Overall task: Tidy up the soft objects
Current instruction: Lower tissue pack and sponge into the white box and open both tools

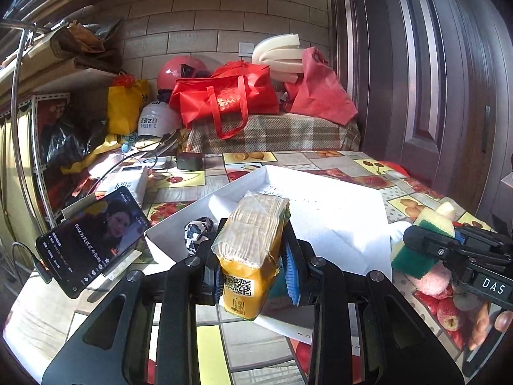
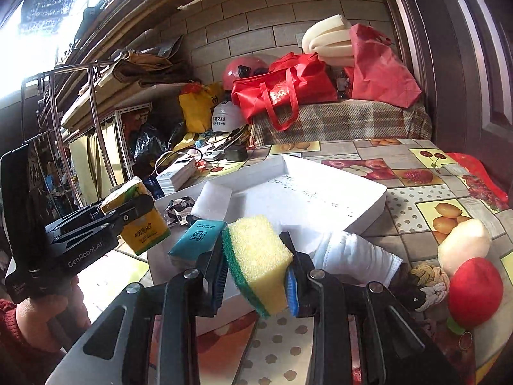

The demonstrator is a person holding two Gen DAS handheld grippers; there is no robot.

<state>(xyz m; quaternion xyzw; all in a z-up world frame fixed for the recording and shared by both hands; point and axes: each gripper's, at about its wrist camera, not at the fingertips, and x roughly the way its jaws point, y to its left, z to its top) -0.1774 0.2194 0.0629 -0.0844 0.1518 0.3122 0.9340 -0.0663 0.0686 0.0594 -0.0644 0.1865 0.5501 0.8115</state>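
Two grippers loaded: left gripper (image 1: 253, 276) clamps tissue pack (image 1: 253, 243), right gripper (image 2: 256, 276) clamps sponge (image 2: 259, 260), both at white box (image 2: 368, 205) near rim; box's far half bare.

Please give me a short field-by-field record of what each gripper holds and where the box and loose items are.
left gripper: shut on tissue pack, held above near edge of white box
right gripper: shut on sponge, yellow foam with green scrub layer
box contents: white foam block, black-and-white cloth, teal pack at near corner
outside box: white cloth, knotted rope, red plush ball, cream plush ball
surface: fruit-print tablecloth
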